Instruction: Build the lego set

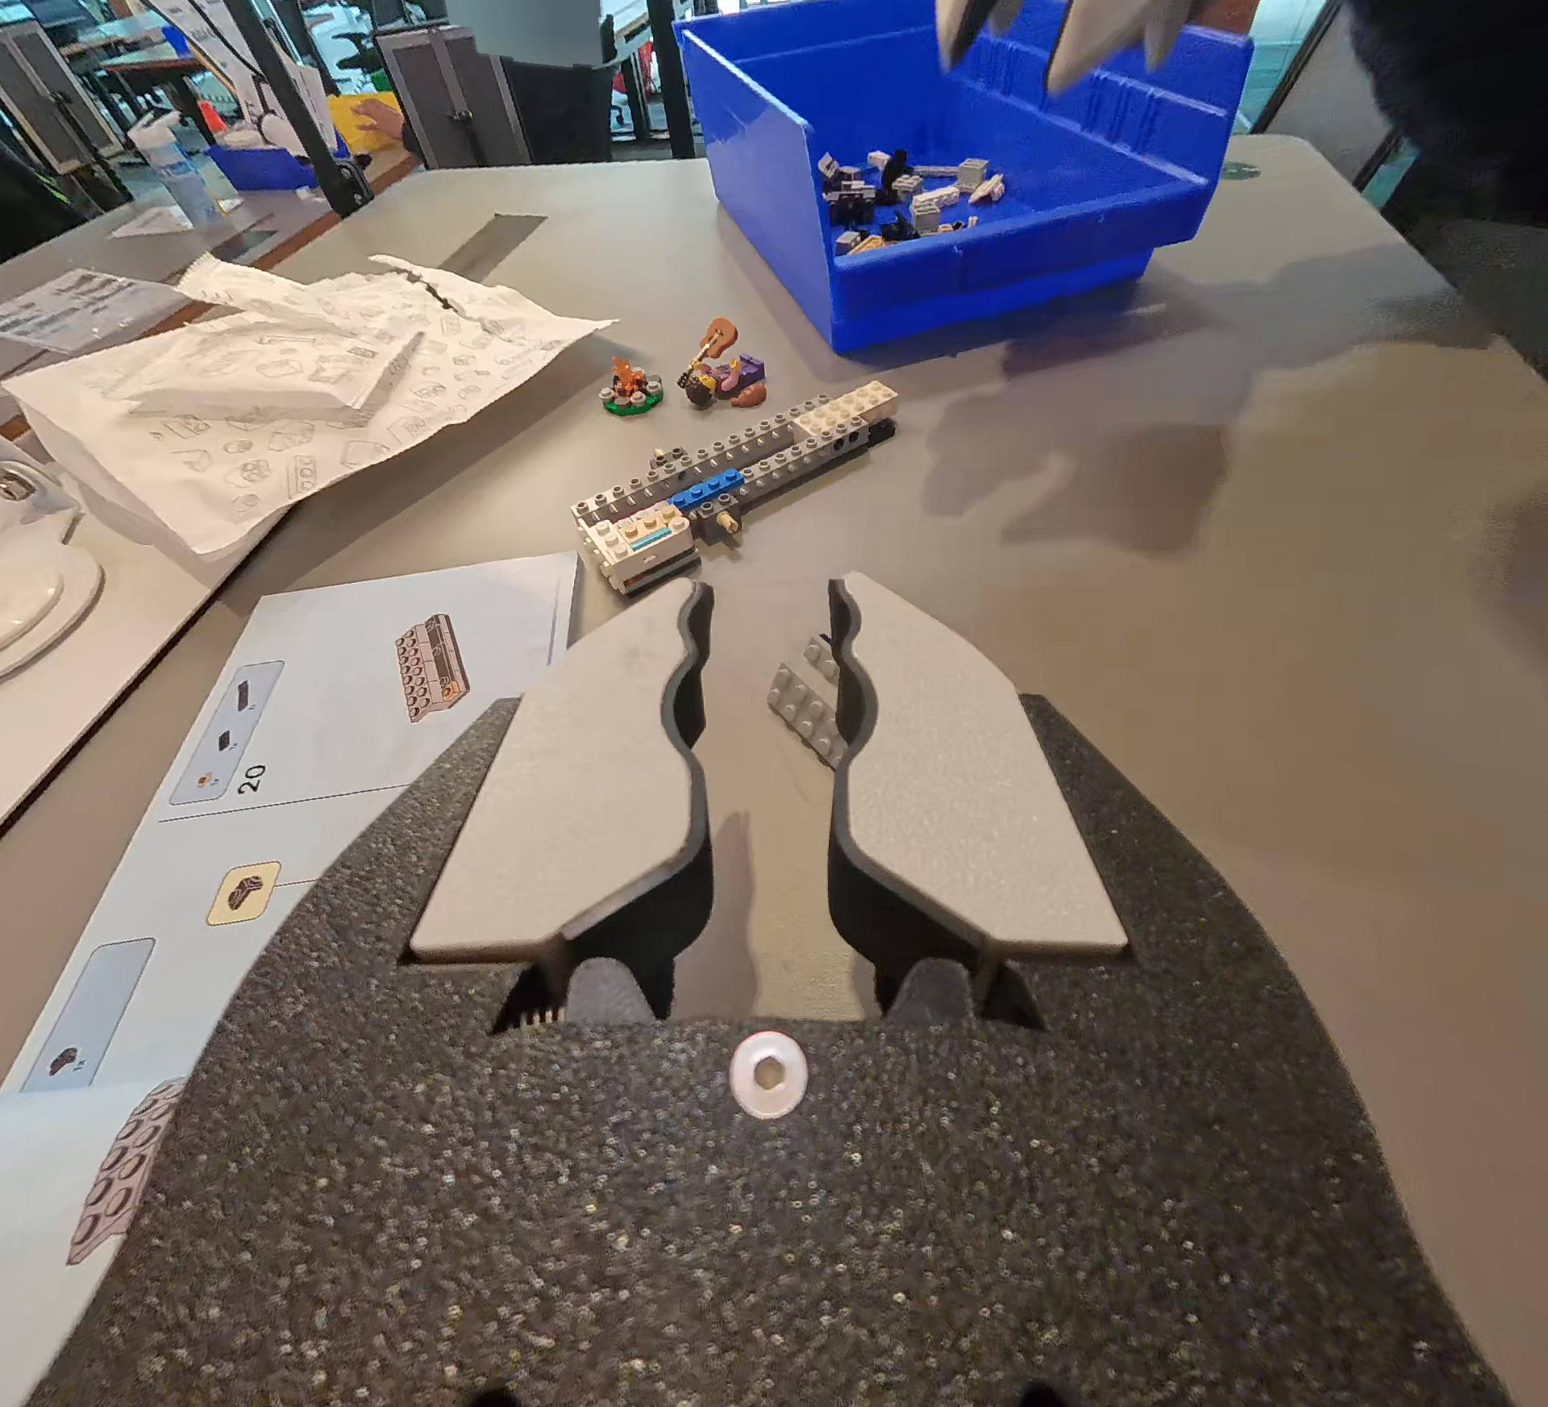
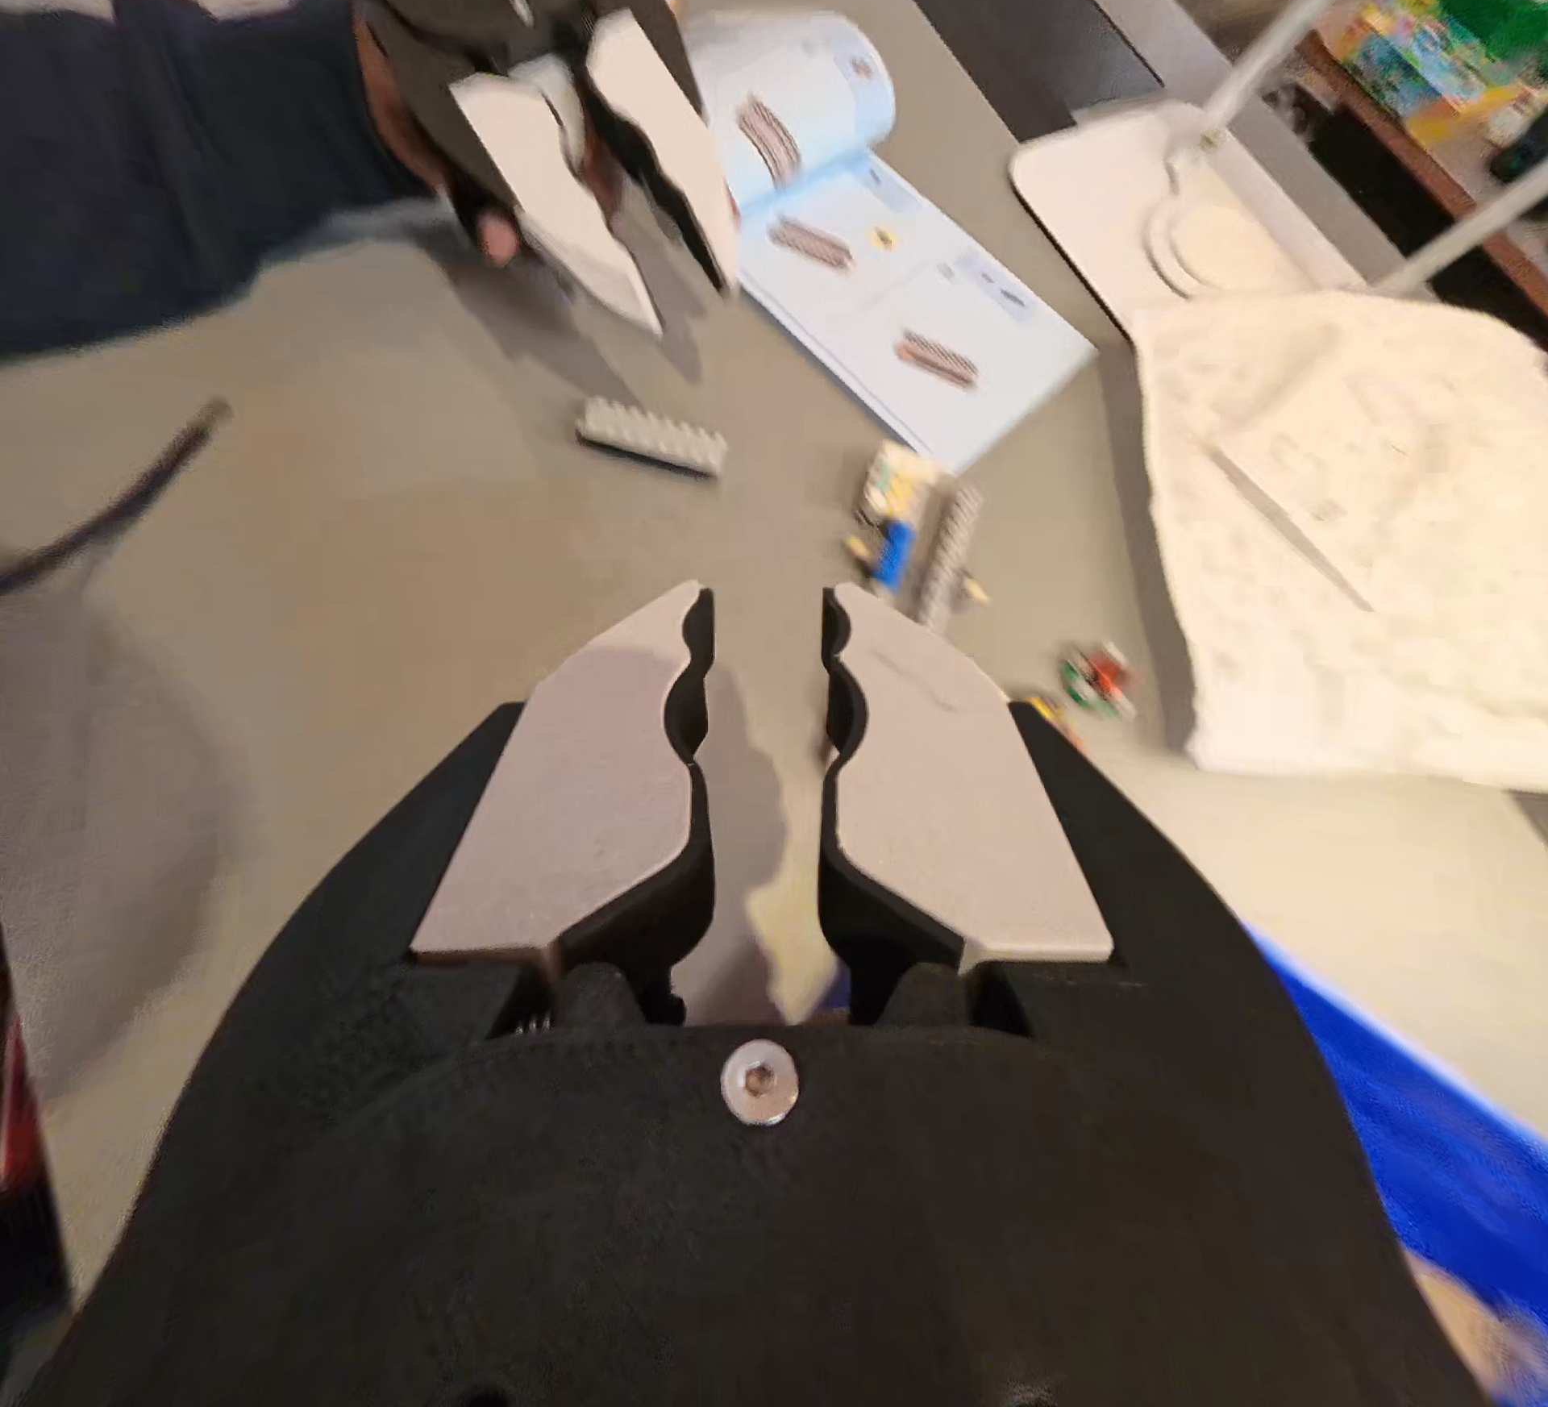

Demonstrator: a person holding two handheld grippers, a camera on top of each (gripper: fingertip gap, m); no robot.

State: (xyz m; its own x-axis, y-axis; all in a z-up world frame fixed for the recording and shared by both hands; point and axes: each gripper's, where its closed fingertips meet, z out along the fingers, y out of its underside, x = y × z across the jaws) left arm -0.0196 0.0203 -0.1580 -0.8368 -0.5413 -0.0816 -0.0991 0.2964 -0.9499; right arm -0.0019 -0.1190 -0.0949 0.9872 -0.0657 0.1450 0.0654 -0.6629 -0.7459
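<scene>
My left gripper point(image 1: 771, 596) is open and holds nothing. A flat grey studded plate point(image 1: 806, 699) lies on the table just under it, partly hidden behind its right finger. The right wrist view shows this gripper point(image 2: 688, 303) hanging above the plate point(image 2: 649, 437), clear of it. My right gripper point(image 2: 768, 604) is open and empty; that view is blurred. In the left wrist view it point(image 1: 1005, 68) hangs above the blue bin point(image 1: 754, 135), which holds several small loose pieces point(image 1: 913, 198). A long grey, white and blue brick build point(image 1: 729, 479) lies mid-table, also seen in the right wrist view point(image 2: 913, 537).
A small figure with a guitar point(image 1: 720, 370) and a campfire piece point(image 1: 630, 391) lie behind the build. An open instruction booklet point(image 1: 352, 697) lies to the left, a torn white paper bag point(image 1: 276, 378) beyond it. A white lamp base point(image 2: 1173, 211) and a black cable point(image 2: 126, 487) are on the table. My hands' fingertips stand some 15 cm from each other. The left tips stand about 6 cm off the flat grey studded plate point(image 1: 806, 699). Look for it in the right wrist view point(image 2: 690, 428) too.
</scene>
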